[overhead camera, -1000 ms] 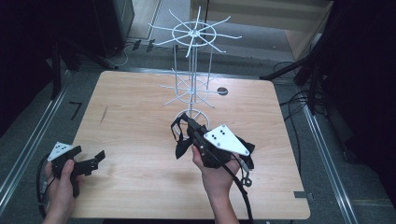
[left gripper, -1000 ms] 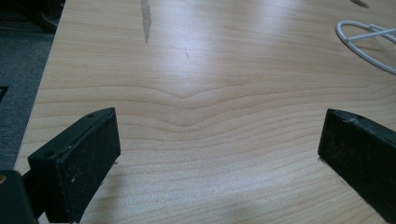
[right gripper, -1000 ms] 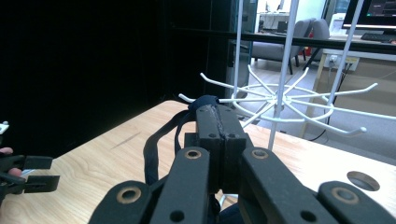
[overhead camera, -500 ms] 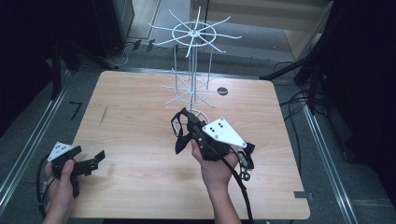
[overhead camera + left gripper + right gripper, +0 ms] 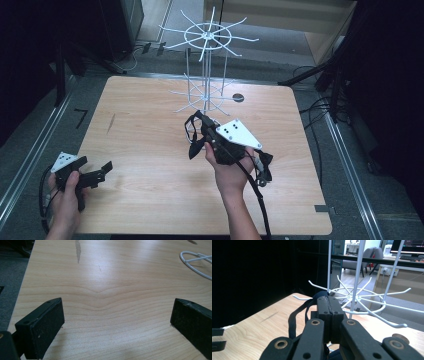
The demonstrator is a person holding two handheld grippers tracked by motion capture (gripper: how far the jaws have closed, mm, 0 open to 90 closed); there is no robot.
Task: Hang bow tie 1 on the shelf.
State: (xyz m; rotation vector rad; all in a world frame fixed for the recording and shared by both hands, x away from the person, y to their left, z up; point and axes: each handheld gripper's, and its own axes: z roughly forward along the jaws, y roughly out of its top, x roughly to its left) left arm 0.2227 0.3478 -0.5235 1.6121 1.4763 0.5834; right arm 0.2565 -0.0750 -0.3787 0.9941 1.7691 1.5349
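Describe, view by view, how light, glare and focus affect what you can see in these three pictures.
High view: the table is evenly lit, its surroundings nearly black. Left gripper view: pale glare on the wood; the open left claw looks soft up close. Right gripper view: the left half is dark, the background bright; the right claw pinches a black strap before the white wire rack.
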